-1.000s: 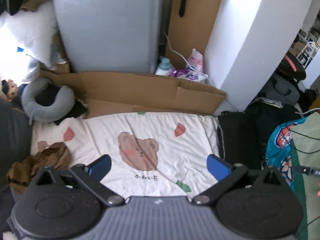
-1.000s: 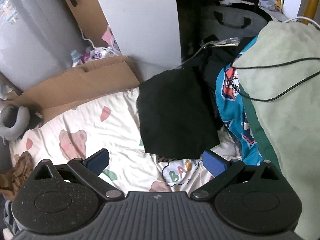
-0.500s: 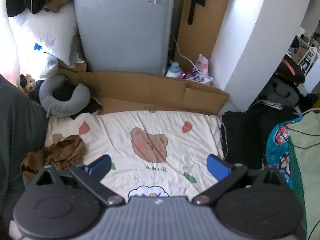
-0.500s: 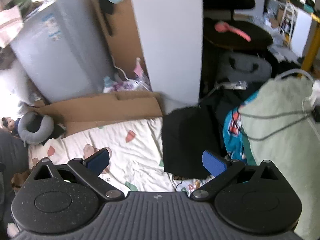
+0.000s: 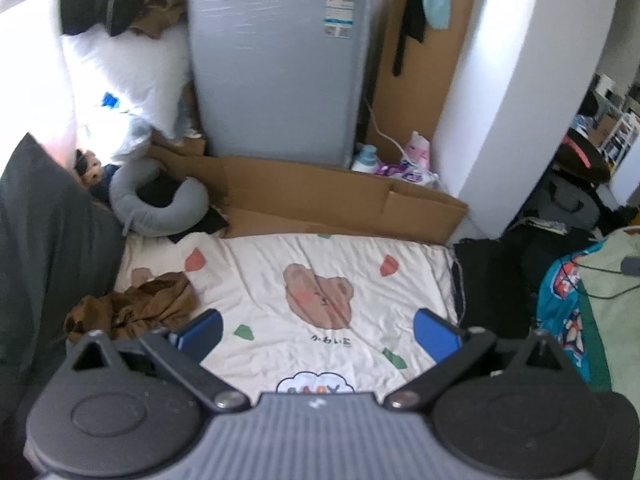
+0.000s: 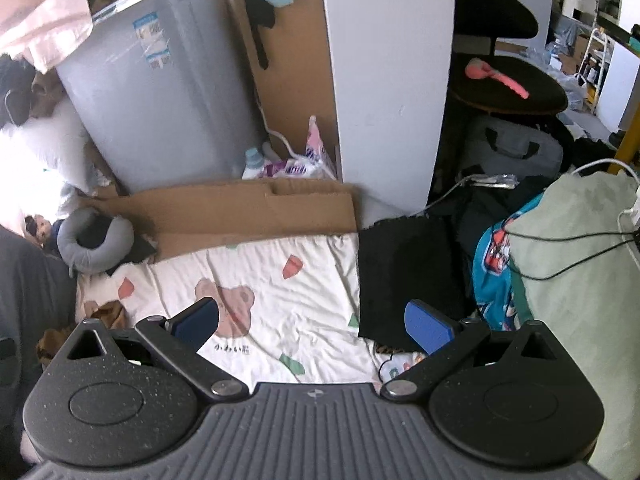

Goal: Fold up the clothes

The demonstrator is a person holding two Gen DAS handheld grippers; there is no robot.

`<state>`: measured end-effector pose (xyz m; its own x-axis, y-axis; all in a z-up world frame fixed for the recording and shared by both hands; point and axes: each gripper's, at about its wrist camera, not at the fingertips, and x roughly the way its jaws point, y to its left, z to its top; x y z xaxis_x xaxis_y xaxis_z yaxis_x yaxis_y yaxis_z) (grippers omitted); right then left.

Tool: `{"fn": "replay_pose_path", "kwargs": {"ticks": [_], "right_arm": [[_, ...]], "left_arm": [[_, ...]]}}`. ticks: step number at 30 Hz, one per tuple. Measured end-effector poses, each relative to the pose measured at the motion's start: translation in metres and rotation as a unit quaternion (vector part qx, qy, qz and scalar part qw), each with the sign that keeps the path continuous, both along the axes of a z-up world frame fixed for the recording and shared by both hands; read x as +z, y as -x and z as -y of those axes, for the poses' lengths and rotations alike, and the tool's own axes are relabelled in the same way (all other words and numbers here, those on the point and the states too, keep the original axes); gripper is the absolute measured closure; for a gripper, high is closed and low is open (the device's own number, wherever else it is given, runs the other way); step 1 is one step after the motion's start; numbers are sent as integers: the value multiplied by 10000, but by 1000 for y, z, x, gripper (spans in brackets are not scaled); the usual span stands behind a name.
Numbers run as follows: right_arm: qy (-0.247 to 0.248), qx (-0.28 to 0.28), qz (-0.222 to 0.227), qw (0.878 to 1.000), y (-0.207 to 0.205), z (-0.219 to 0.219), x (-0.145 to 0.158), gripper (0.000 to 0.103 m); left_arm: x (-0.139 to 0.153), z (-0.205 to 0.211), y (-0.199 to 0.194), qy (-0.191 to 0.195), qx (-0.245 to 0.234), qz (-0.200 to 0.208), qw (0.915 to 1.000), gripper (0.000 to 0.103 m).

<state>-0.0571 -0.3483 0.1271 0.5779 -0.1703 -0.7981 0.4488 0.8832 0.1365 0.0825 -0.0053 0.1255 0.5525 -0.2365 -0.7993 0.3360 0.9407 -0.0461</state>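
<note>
I see a crumpled brown garment (image 5: 136, 310) lying in a heap at the left edge of the bed, on a cream sheet (image 5: 280, 280) with a bear picture (image 5: 318, 294) on it. In my right view only a bit of the brown garment (image 6: 106, 312) shows, at the far left of the sheet (image 6: 304, 308). A flat black cloth (image 6: 404, 276) lies at the right edge of the sheet, and part of it covers the sheet's side. In my left view the black cloth (image 5: 488, 280) sits just beside the sheet's right edge.

My left gripper (image 5: 318, 330) hangs above the sheet. Its blue fingers (image 5: 202, 330) are spread wide, with nothing between them. They are near the brown garment, but I cannot tell if they touch it. My right gripper (image 6: 312, 320) also hangs above the sheet. Its fingers (image 6: 426, 326) are spread wide too and hold nothing. The right one sits in front of the black cloth.

Past the sheet there is flat brown cardboard (image 5: 320, 200). A grey neck pillow (image 5: 154, 208) lies at its left end. Behind the cardboard stands a tall grey appliance (image 5: 280, 60) with a label on it, and a white pillow (image 5: 128, 68) leans next to it. To the right there is a pale green blanket (image 6: 576, 280) with a black cable (image 6: 560, 236) across it.
</note>
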Motion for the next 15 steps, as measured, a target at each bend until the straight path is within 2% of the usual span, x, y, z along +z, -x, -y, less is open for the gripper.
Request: {"fn": "replay_pose_path", "kwargs": {"ticks": [8, 15], "right_arm": [[-146, 176, -91, 9997, 5, -14, -39, 1], [-231, 592, -139, 9979, 7, -28, -63, 1]], "left_arm": [[-35, -13, 32, -49, 254, 230, 9994, 0], [-64, -14, 55, -19, 538, 341, 9980, 0]]}}
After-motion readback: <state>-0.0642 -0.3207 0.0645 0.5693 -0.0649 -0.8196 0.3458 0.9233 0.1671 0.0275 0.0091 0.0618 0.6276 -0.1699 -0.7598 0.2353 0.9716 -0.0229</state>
